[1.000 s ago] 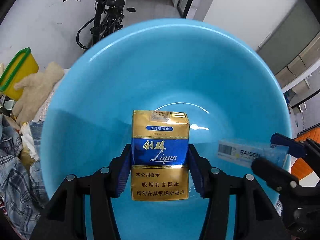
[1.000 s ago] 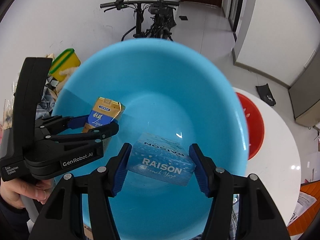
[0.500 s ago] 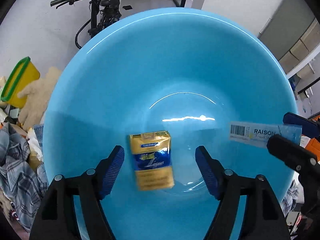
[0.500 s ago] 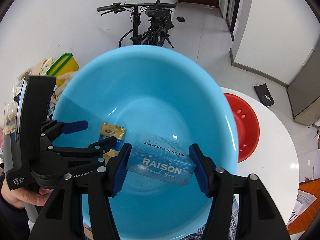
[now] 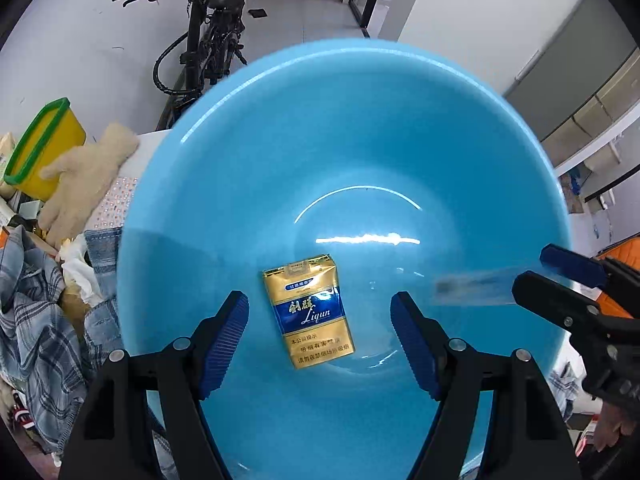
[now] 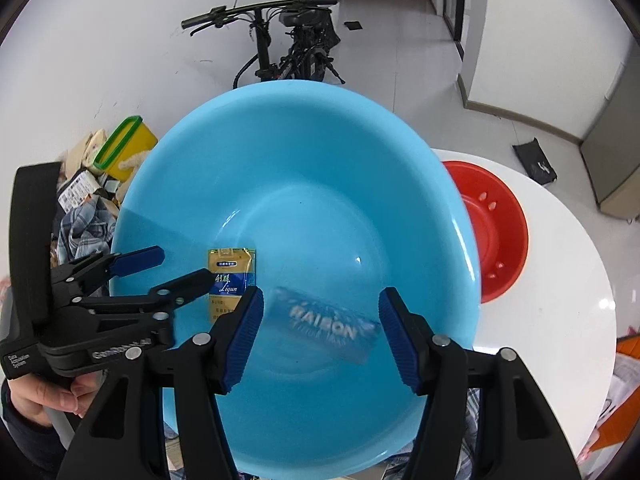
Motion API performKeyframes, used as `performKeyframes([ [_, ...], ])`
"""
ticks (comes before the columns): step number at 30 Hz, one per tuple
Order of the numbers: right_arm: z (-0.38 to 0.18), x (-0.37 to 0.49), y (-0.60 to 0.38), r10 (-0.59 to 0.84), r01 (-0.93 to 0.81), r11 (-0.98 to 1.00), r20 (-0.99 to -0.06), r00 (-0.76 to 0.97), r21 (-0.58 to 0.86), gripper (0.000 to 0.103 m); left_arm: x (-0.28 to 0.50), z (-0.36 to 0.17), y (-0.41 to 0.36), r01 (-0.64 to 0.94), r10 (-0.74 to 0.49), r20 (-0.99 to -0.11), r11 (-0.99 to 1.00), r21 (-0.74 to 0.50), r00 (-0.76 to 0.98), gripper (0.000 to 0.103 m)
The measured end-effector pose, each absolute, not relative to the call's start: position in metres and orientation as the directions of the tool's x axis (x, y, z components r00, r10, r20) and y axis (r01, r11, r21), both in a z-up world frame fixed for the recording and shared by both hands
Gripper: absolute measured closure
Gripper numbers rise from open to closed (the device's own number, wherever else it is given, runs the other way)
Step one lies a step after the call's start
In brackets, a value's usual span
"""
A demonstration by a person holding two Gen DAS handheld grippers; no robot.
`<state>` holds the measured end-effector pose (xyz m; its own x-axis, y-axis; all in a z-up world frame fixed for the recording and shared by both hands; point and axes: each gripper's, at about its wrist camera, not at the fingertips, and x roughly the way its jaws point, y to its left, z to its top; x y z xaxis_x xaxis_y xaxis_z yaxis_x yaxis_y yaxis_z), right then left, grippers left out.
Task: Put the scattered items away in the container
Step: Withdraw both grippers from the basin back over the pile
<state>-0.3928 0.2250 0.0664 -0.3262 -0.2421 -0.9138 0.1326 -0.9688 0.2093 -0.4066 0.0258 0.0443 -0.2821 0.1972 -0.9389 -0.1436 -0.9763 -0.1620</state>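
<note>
While the gold pack (image 5: 309, 311) lies in the basin (image 5: 248, 152), both grippers gape empty and the blurred Raison pack (image 6: 326, 324) drops in.

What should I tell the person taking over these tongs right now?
Left tongs: open, empty, above the blue basin.
Right tongs: open; the RAISON pack sits blurred between them, apparently dropping.
Gold Liqun pack: lying flat on the basin's bottom.
Done: Liqun pack is in.
Left: check that the RAISON pack lands inside, then fetch any other scattered items.
</note>
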Motion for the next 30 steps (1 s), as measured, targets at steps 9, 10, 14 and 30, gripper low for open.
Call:
performKeyframes([
  [9, 0.093, -0.367, 0.234, -0.262, 0.127, -0.965, -0.882, -0.391, 0.230, 0.038, -0.389, 0.057, 0.010, -0.114, 0.234, -0.915, -0.972, -0.207, -0.329, 0.027],
  [10, 0.097, -0.365, 0.232, -0.253, 0.138, -0.967, -0.877, -0.408, 0.215, 0.035, -0.385, 0.060, 0.008, -0.117, 0.233, -0.909, -0.972, -0.205, -0.344, 0.027],
  [14, 0.108, -0.360, 0.226, -0.230, 0.176, -0.971, -0.845, -0.484, 0.163, 0.032, -0.385, 0.068, 0.004, -0.112, 0.242, -0.895, -0.970, -0.215, -0.376, 0.024],
  [30, 0.136, -0.398, 0.230, -0.296, 0.261, -0.947, -0.819, -0.492, 0.186, 0.032, -0.394, 0.104, 0.011, -0.211, 0.306, -0.860, -0.948, -0.237, -0.409, 0.023],
])
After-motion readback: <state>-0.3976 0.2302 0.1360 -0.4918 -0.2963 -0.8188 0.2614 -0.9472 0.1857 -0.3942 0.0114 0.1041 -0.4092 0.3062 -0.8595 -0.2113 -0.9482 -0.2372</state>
